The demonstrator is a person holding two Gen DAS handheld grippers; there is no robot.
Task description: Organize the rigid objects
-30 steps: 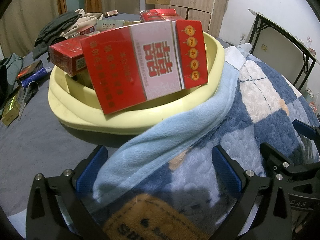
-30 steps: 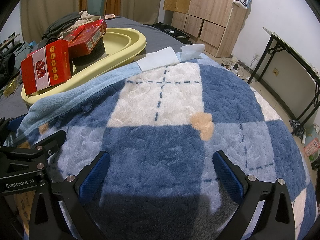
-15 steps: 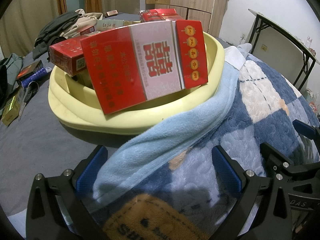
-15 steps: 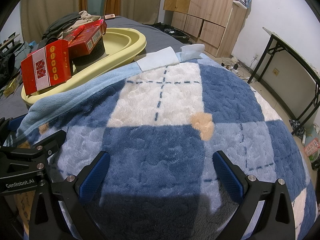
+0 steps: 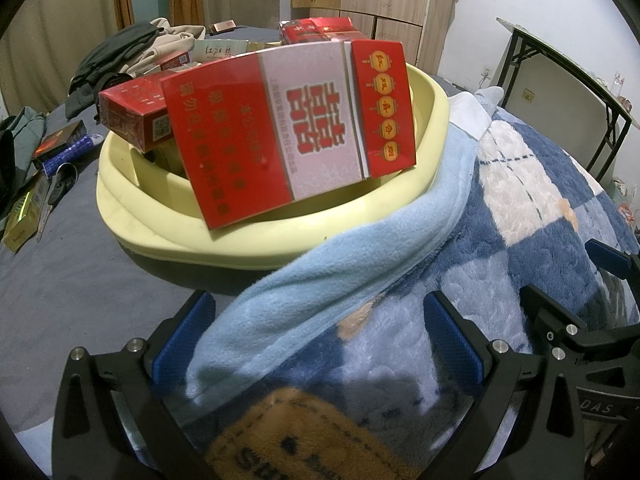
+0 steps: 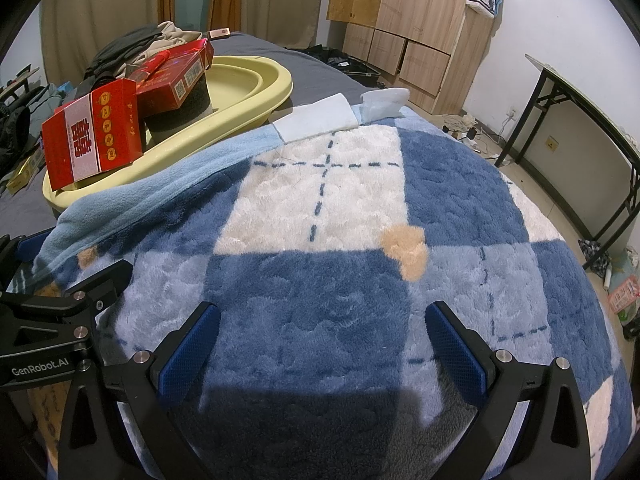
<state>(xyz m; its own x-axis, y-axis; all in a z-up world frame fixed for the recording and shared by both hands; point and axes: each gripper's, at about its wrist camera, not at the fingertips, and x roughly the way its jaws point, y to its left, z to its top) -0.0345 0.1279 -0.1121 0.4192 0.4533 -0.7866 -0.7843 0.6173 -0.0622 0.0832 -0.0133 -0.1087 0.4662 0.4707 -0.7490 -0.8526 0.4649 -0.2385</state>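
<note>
A pale yellow basin sits on the bed and holds several red cartons. A big red and white carton leans on its near rim; other red boxes lie behind it. My left gripper is open and empty, low over the blanket's light blue edge, just in front of the basin. My right gripper is open and empty over the blue checked blanket, to the right of the basin.
Small boxes, scissors and a yellow pack lie on the grey sheet left of the basin. Clothes are piled behind it. A wooden wardrobe and a black-legged table stand to the right.
</note>
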